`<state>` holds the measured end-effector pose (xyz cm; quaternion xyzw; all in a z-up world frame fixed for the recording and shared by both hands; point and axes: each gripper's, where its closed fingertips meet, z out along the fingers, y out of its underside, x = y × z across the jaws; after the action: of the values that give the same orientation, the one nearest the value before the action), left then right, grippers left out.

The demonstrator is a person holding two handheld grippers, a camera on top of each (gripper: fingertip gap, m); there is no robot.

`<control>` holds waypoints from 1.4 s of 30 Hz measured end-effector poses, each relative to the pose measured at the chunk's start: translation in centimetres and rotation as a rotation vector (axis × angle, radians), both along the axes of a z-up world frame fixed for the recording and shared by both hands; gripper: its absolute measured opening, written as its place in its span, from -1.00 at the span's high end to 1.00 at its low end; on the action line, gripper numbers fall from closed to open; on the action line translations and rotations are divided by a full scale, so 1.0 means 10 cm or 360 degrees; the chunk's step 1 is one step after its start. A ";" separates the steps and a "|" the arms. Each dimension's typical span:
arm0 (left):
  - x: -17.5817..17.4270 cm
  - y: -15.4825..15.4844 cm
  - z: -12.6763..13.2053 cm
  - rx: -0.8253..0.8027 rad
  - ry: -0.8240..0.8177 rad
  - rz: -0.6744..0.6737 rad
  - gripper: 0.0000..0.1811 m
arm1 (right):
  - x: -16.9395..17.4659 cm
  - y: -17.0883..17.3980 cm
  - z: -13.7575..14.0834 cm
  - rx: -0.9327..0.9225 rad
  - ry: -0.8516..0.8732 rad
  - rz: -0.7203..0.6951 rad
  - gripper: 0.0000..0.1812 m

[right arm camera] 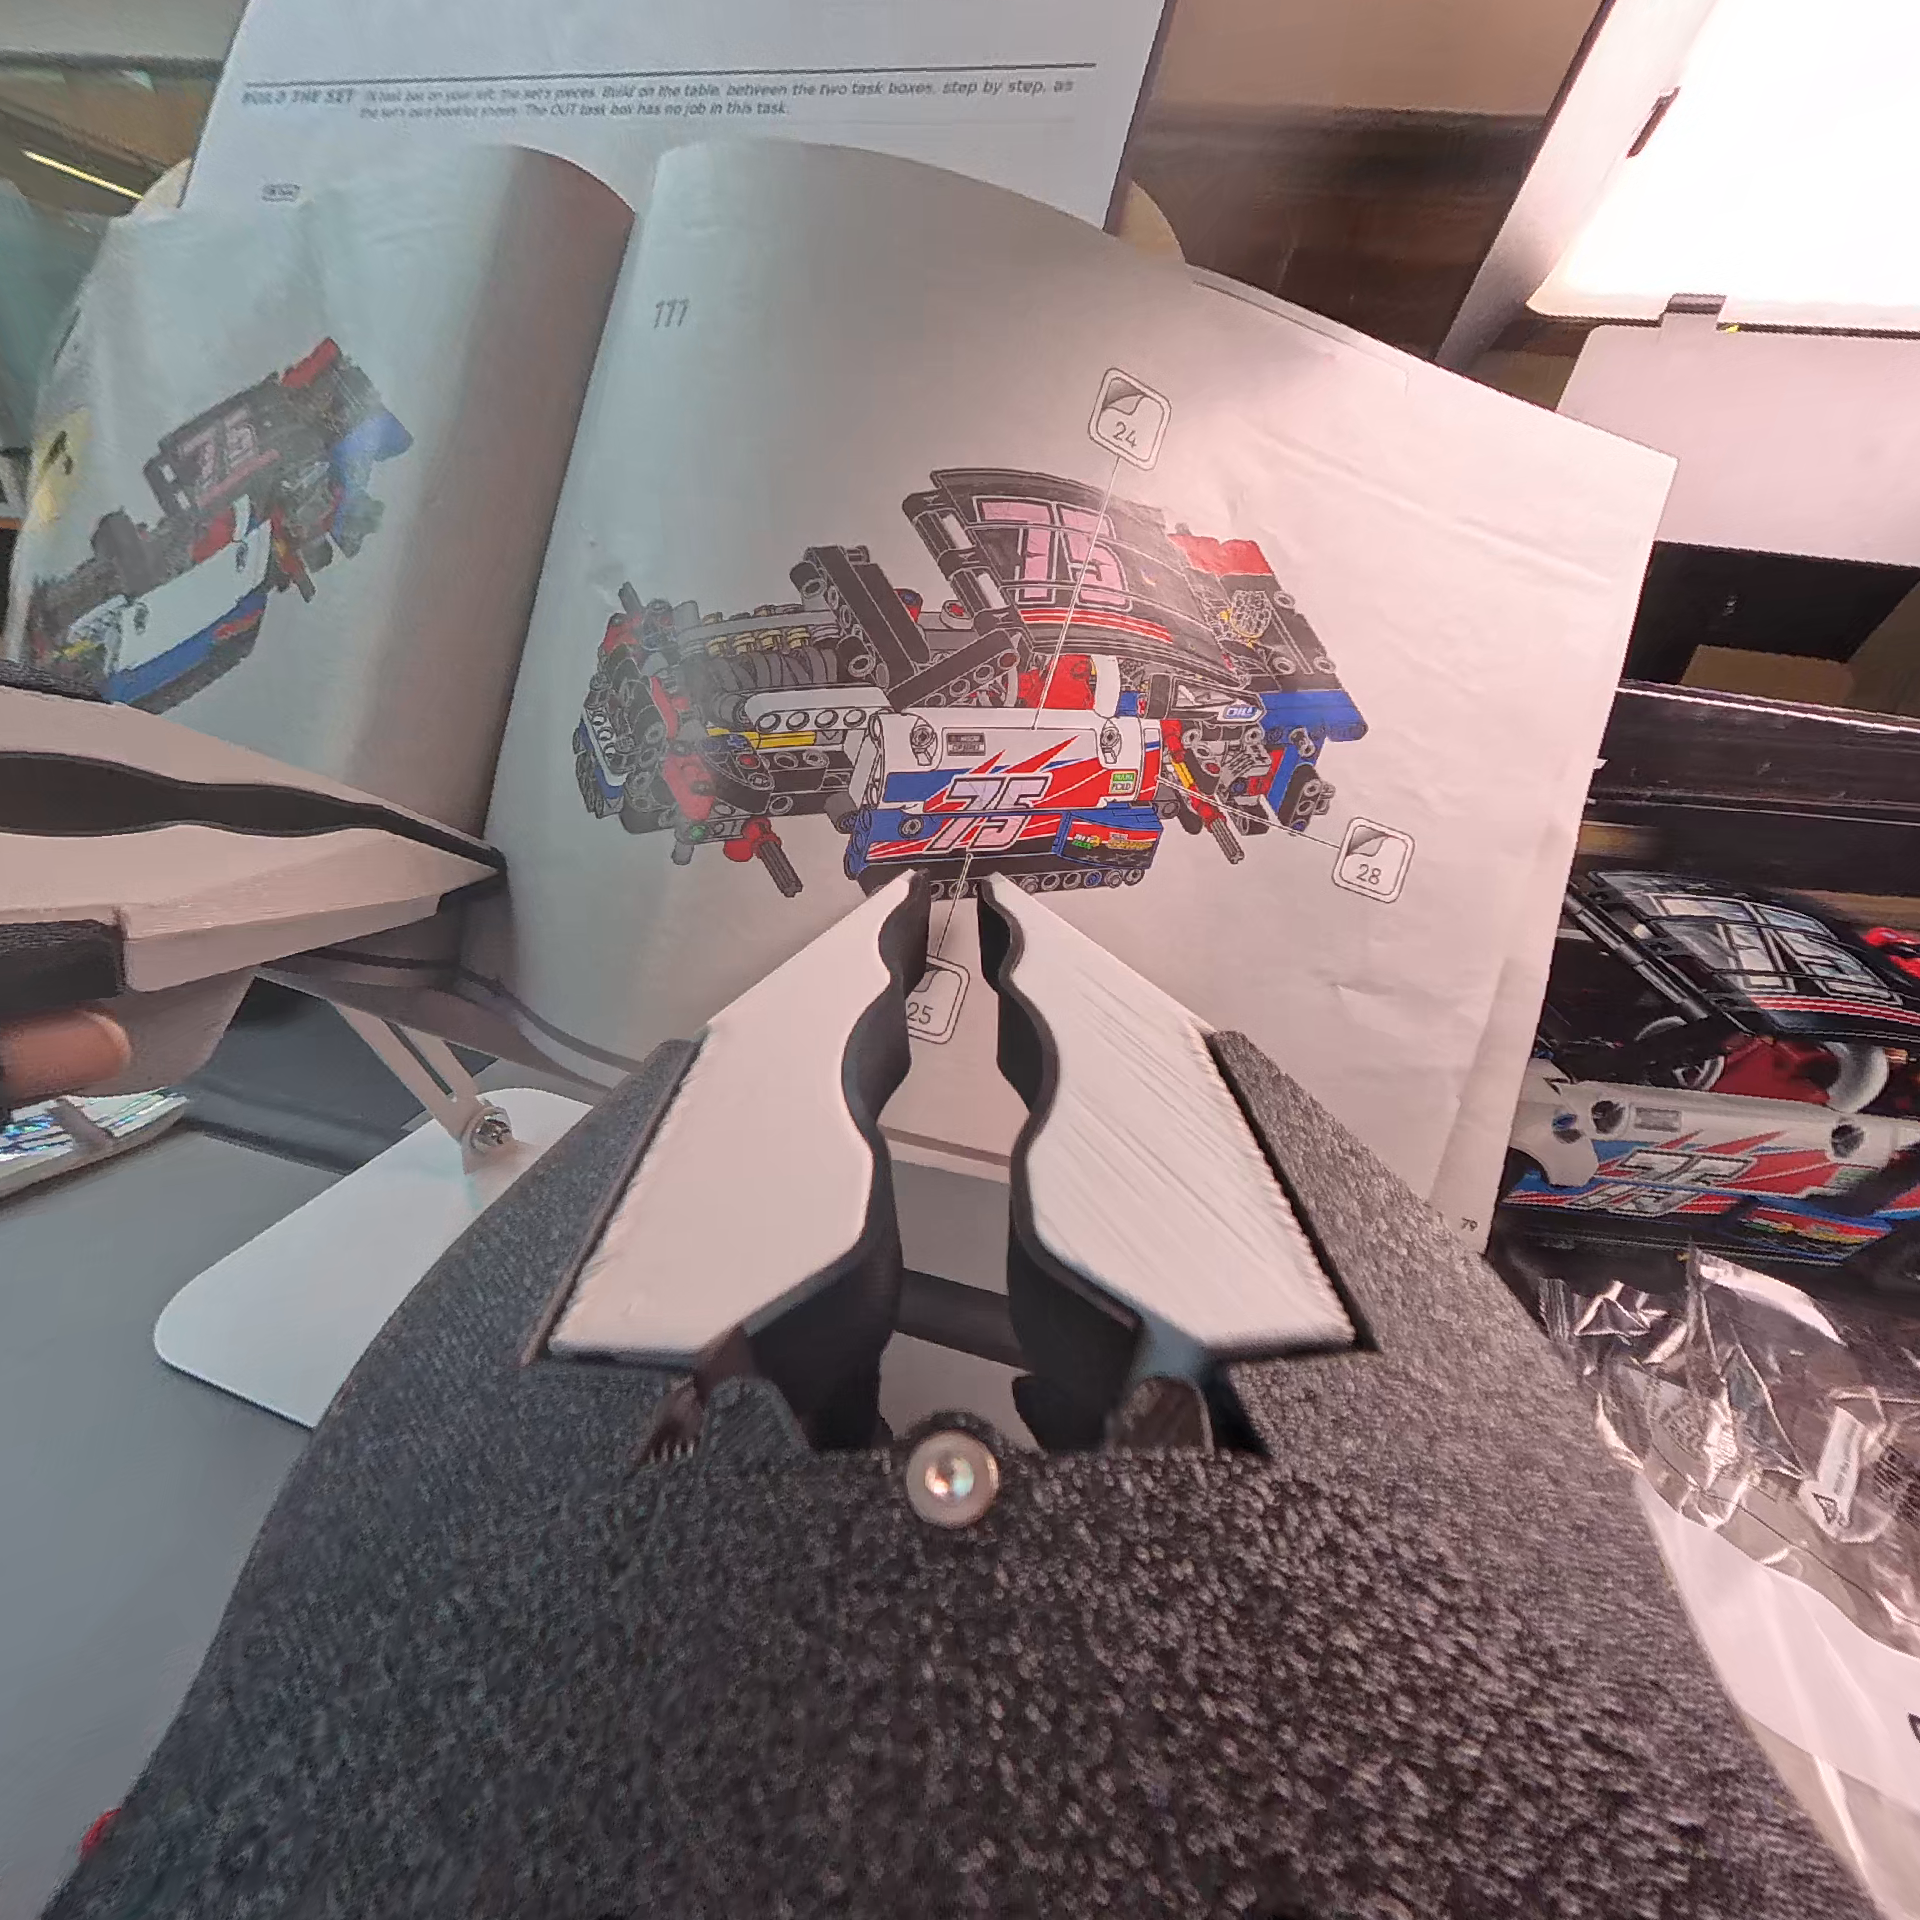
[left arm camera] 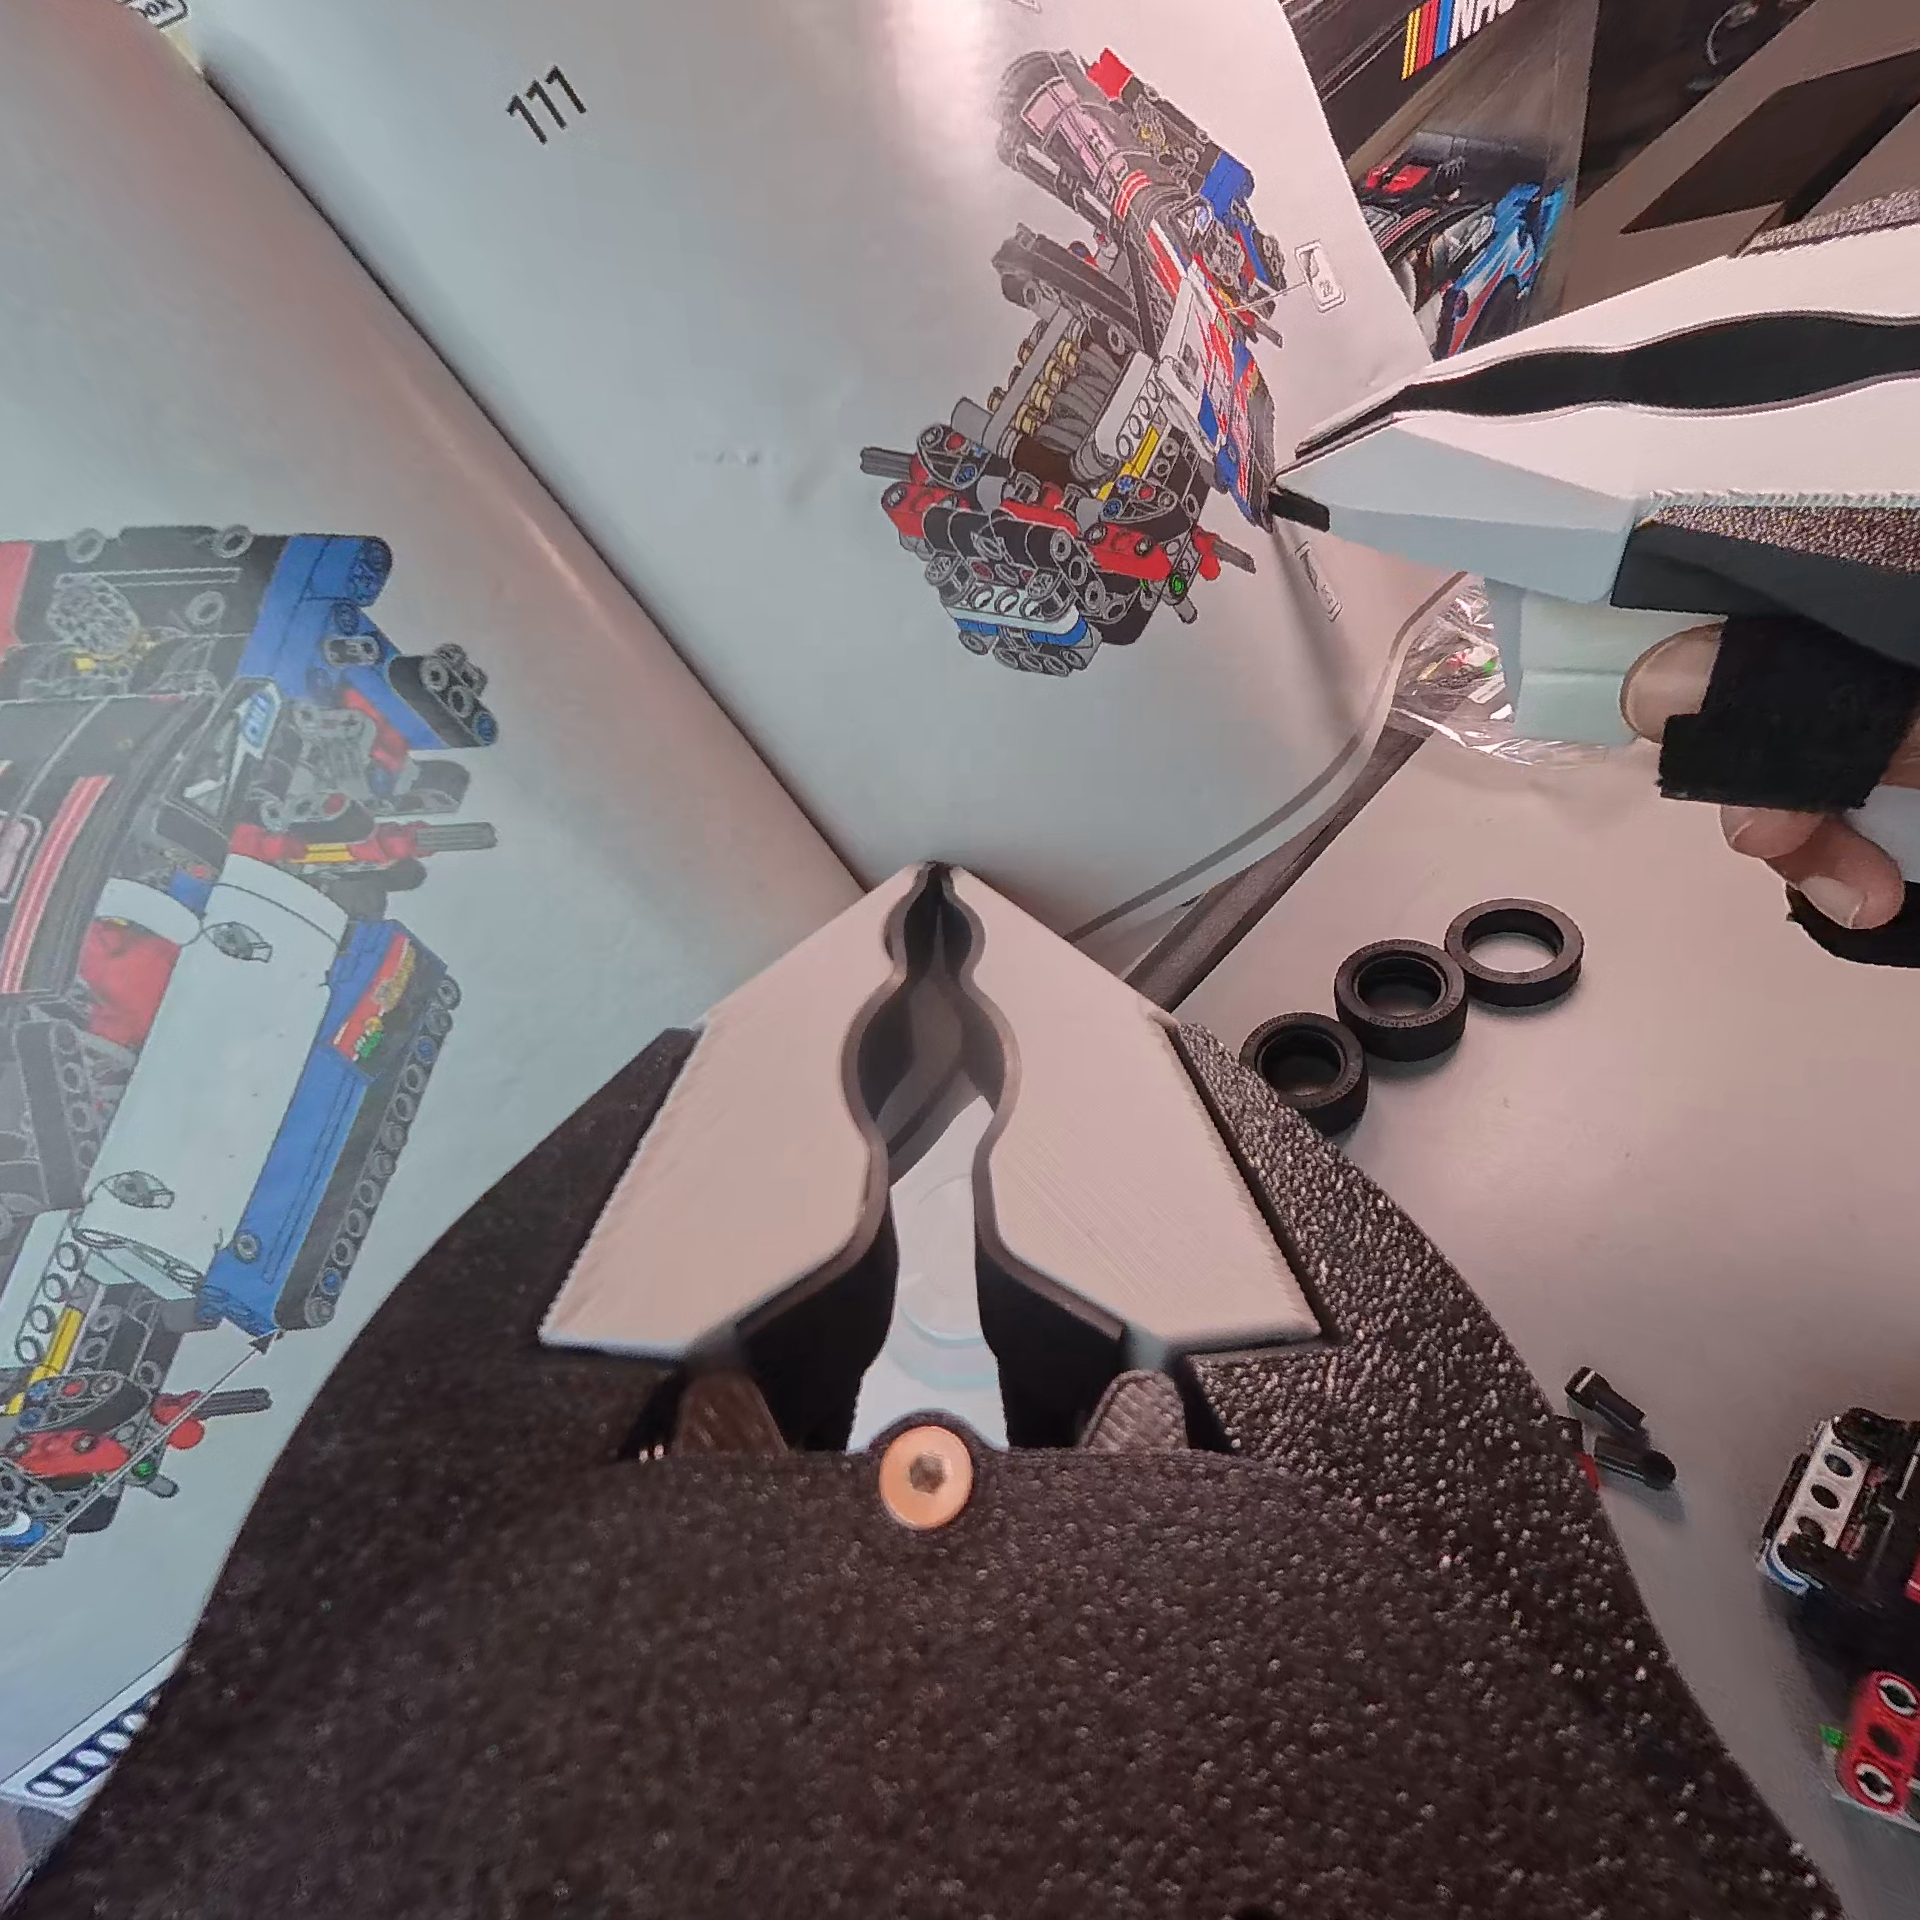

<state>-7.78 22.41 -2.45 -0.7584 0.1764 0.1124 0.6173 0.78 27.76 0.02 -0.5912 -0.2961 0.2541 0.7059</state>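
In the left wrist view, we see our left gripper (left arm camera: pixel 932 883) low in the middle. Its two tips are pressed together with nothing between them. They sit right at the bottom edge of the open instruction booklet (left arm camera: pixel 665 343), near its fold. The booklet fills the view from 9 o'clock to 1 o'clock and shows pictures of a toy brick race car. At 3 o'clock we see the right gripper (left arm camera: pixel 1294 504), held by a hand (left arm camera: pixel 1787 769). Its tip looks to touch the right page; we cannot tell from here if it is open. Three small black tyres (left arm camera: pixel 1403 1003) lie in a row on the pale table (left arm camera: pixel 1507 1247) at 3 o'clock, close to each other. At 4 o'clock, by the picture edge, sits a partly built brick model (left arm camera: pixel 1855 1538). The table between the tyres and that model is bare.

In the right wrist view, our right gripper (right arm camera: pixel 948 883) has its tips a little apart and holds nothing. It points at the lower middle of the booklet's right page (right arm camera: pixel 1351 540), which stands up on a white stand (right arm camera: pixel 312 1247). The left gripper (right arm camera: pixel 478 857) comes in from 9 o'clock with its tips together, against the left edge of that page. At 3 o'clock stands the toy box (right arm camera: pixel 1725 1091) with a race car picture. At 4 o'clock lies a crinkly clear plastic bag (right arm camera: pixel 1766 1455); we cannot tell what is inside.
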 end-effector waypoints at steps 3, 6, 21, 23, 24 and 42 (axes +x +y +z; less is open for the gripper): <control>0.01 -0.01 0.01 0.0016 -0.0030 -0.0007 1.00 | -0.04 -0.11 0.02 0.0019 0.0005 0.0044 0.90; 0.04 -0.05 0.04 0.0049 -0.0097 -0.0043 0.96 | -0.16 -0.33 0.04 0.0117 -0.0028 0.0140 0.85; -0.66 -0.63 0.14 0.0393 -0.0514 0.0142 0.89 | -0.31 -0.19 -0.16 0.0172 -0.0322 0.0007 0.70; -0.89 -0.66 0.15 0.0395 -0.0568 0.0219 0.86 | -0.31 -0.19 -0.16 0.0170 -0.0325 0.0002 0.70; -1.00 -0.68 0.15 0.0404 -0.0585 0.0257 0.86 | -0.31 -0.20 -0.16 0.0168 -0.0326 -0.0001 0.70; -1.37 -0.58 -0.04 0.0337 -0.0681 0.0390 -0.32 | -0.29 -0.21 -0.20 0.0175 -0.0360 -0.0004 0.71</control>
<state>-21.49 16.57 -2.88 -0.7119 -0.0641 0.0412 0.6982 -2.13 25.69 -1.97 -0.5768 -0.3866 0.1682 0.6997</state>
